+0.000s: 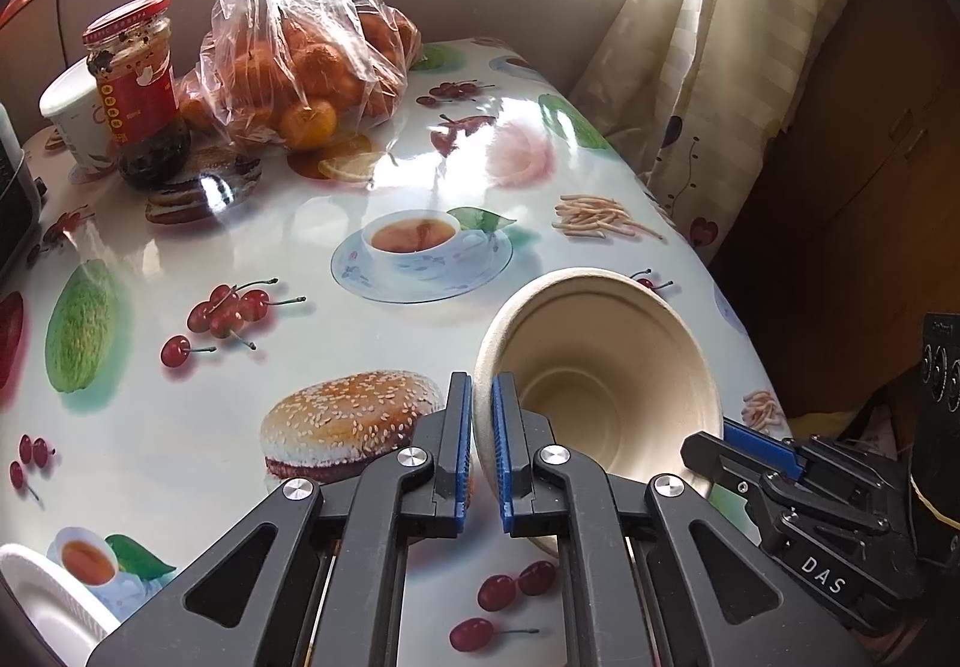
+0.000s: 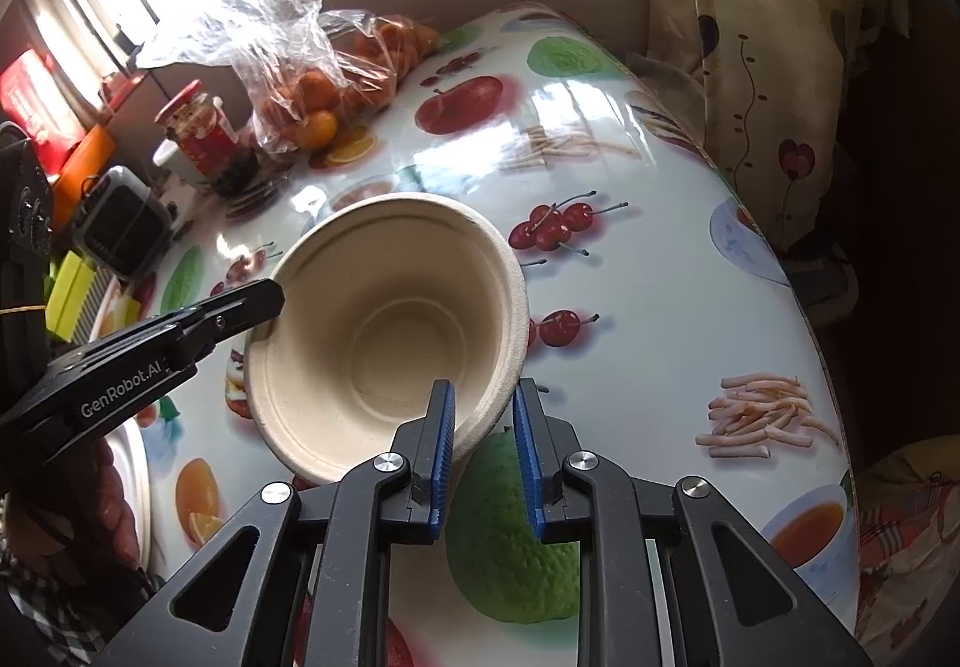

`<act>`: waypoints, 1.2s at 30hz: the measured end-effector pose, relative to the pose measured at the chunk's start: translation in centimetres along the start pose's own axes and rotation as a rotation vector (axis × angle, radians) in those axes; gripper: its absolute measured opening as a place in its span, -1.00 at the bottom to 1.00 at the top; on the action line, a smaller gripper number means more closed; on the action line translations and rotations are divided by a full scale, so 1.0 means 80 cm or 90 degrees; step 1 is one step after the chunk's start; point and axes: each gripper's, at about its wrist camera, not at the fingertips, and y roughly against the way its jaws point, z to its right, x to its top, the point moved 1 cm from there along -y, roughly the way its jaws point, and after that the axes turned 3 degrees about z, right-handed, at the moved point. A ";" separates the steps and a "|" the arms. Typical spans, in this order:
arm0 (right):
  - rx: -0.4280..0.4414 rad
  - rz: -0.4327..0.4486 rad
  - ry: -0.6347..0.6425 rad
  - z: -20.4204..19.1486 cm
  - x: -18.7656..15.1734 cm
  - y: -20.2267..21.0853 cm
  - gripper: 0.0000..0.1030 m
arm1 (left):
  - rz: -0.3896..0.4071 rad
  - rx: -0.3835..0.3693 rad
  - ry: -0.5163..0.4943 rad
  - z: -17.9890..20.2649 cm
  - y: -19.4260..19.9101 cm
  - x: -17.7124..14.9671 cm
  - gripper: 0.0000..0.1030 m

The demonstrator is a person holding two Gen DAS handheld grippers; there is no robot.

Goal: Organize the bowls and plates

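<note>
A beige paper bowl [image 1: 600,367] [image 2: 384,319] is over the fruit-print table, its mouth turned up toward both cameras. My left gripper [image 1: 481,397] is shut on its left rim, one blue pad inside the wall and one outside. The right wrist view shows that gripper [image 2: 264,301] biting the rim from the left. My right gripper [image 2: 485,397] straddles the opposite rim with its pads against the wall and lip, and it [image 1: 714,445] shows on the bowl's right edge in the left wrist view. A white plate [image 1: 36,601] [image 2: 129,475] lies at the near left.
A red-lidded jar [image 1: 135,85], a white cup [image 1: 72,115] and a plastic bag of oranges [image 1: 300,67] stand at the far left. A black device [image 2: 120,229] sits at the left edge. The table's right edge [image 2: 804,319] drops off beside a curtain [image 1: 690,67].
</note>
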 end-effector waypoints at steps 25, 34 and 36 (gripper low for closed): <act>0.017 0.032 -0.009 -0.001 -0.009 0.034 -0.62 | 0.019 -0.004 -0.012 0.013 0.034 -0.008 -0.86; 0.024 0.048 -0.010 -0.003 -0.021 0.056 -0.62 | 0.026 -0.010 -0.015 0.020 0.053 -0.016 -0.86; 0.026 0.052 -0.011 -0.004 -0.023 0.062 -0.62 | 0.027 -0.011 -0.016 0.021 0.058 -0.018 -0.86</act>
